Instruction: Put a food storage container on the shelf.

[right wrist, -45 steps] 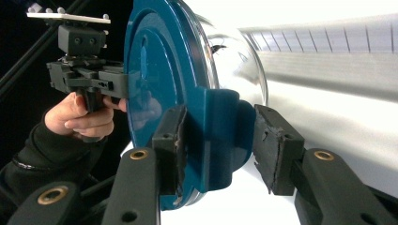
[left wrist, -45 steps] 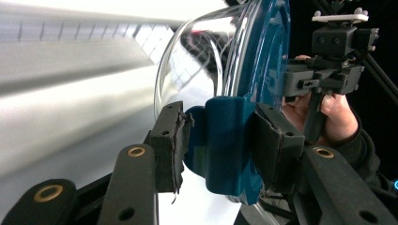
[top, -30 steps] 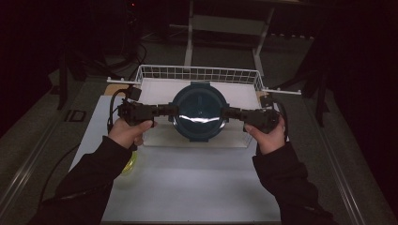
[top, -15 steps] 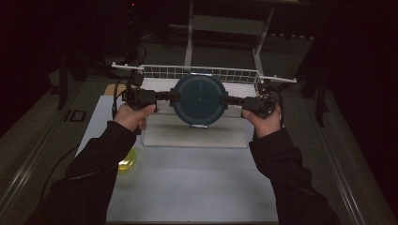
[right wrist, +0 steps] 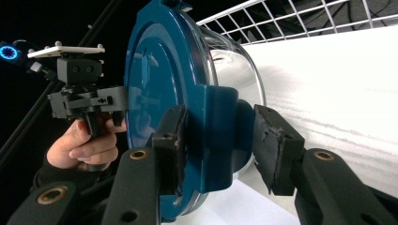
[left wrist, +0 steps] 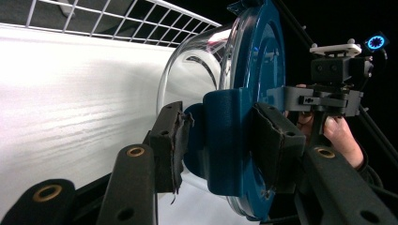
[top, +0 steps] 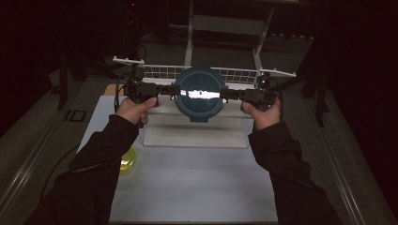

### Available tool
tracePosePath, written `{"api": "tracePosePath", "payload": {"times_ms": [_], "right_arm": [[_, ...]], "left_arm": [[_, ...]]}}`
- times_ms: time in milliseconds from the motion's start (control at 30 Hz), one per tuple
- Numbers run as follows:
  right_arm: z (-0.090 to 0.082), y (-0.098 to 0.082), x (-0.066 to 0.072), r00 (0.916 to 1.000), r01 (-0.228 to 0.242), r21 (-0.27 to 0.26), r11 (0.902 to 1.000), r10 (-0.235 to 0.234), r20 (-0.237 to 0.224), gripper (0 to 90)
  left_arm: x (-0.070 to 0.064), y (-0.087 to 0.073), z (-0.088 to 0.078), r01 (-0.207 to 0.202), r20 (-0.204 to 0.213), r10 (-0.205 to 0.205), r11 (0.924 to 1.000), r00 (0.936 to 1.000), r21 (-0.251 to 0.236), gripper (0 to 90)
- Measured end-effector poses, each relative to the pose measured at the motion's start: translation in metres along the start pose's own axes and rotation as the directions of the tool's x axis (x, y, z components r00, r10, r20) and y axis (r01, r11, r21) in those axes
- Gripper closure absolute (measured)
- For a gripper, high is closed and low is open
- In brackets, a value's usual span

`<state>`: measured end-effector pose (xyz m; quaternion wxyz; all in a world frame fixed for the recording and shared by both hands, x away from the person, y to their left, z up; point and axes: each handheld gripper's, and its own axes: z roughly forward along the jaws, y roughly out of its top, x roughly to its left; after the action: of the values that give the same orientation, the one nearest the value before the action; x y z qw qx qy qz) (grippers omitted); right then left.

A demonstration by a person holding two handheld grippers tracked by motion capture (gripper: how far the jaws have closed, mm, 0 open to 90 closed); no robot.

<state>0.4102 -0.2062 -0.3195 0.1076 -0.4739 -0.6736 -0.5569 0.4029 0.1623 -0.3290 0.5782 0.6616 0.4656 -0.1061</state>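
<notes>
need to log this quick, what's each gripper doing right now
left gripper: shut on the container's left lid clip.
right gripper: shut on the container's right lid clip.

dark sleeves (top: 94, 164), black brass-riveted tongs (left wrist: 216, 136)

Left gripper (top: 174, 91) and right gripper (top: 224, 93) are held level, pointed inward toward each other, jaws clamped part-closed; forearms are extended forward, hands wrapped round the handles.
</notes>
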Motion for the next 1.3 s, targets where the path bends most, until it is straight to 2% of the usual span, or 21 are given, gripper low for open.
{"api": "tracePosePath", "payload": {"times_ms": [33, 167, 267, 367, 500, 567, 633, 733, 800, 933, 1000, 1100, 1200, 1300], "right_arm": [[0.001, 0.002, 0.001, 1.0000, -0.002, 0.002, 1.0000, 0.002, 0.005, 56.4], [0.005, 0.008, 0.001, 0.9997, -0.013, 0.007, 0.9999, 0.013, 0.022, 56.4], [0.005, 0.010, 0.001, 0.9995, -0.018, 0.009, 0.9998, 0.018, 0.025, 56.4], [0.007, 0.011, -0.003, 0.9981, -0.059, 0.008, 0.9982, 0.059, 0.017, 56.3], [0.007, 0.010, -0.004, 0.9981, -0.061, 0.003, 0.9981, 0.061, 0.008, 56.2], [0.009, 0.010, -0.009, 0.9960, -0.089, 0.011, 0.9959, 0.089, -0.005, 55.2], [0.011, 0.010, -0.014, 0.9920, -0.125, 0.018, 0.9920, 0.125, -0.015, 54.3], [0.012, 0.010, -0.016, 0.9907, -0.135, 0.015, 0.9908, 0.135, -0.020, 54.2], [0.014, 0.010, -0.022, 0.9851, -0.168, 0.014, 0.9856, 0.169, -0.033, 53.7], [0.017, 0.011, -0.026, 0.9834, -0.181, 0.019, 0.9834, 0.181, -0.014, 51.0], [0.019, 0.011, -0.026, 0.9857, -0.168, 0.014, 0.9857, 0.168, 0.016, 50.6], [0.019, 0.012, -0.026, 0.9880, -0.154, 0.010, 0.9881, 0.154, 0.018, 50.9], [0.019, 0.013, -0.024, 0.9909, -0.131, 0.006, 0.9914, 0.130, 0.033, 50.6], [0.019, 0.013, -0.021, 0.9943, -0.091, 0.005, 0.9959, 0.090, 0.057, 48.9]], "left_arm": [[0.000, 0.000, 0.000, 0.000, 0.000, 0.000, 1.0000, 1.0000, 0.000, 55.3], [0.010, 0.001, 0.002, 0.049, 0.017, -0.048, 0.9986, 0.9987, -0.022, 55.2], [0.011, 0.001, 0.003, 0.057, 0.022, -0.057, 0.9980, 0.9982, -0.026, 55.1], [0.013, 0.002, 0.004, 0.073, 0.022, -0.072, 0.9970, 0.9971, -0.028, 55.0], [0.013, 0.001, 0.004, 0.076, 0.026, -0.075, 0.9966, 0.9968, -0.032, 55.0], [0.017, 0.001, 0.006, 0.107, 0.029, -0.106, 0.9940, 0.9939, -0.025, 54.4], [0.018, 0.001, 0.008, 0.112, 0.025, -0.112, 0.9933, 0.9934, -0.027, 53.0], [0.020, 0.001, 0.009, 0.121, 0.024, -0.120, 0.9923, 0.9925, -0.028, 52.7], [0.022, 0.001, 0.011, 0.130, 0.023, -0.130, 0.9910, 0.9913, -0.030, 51.6], [0.026, 0.000, 0.014, 0.143, 0.007, -0.143, 0.9893, 0.9897, -0.028, 48.7], [0.026, 0.000, 0.015, 0.136, 0.008, -0.135, 0.9904, 0.9908, -0.027, 47.2], [0.024, 0.000, 0.014, 0.110, -0.005, -0.110, 0.9937, 0.9939, -0.023, 46.9], [0.017, 0.001, 0.013, 0.047, -0.047, -0.049, 0.9985, 0.9977, -0.027, 45.0], [0.010, 0.002, 0.012, -0.003, -0.086, 0.001, 0.9996, 0.9963, -0.028, 39.6]]}}
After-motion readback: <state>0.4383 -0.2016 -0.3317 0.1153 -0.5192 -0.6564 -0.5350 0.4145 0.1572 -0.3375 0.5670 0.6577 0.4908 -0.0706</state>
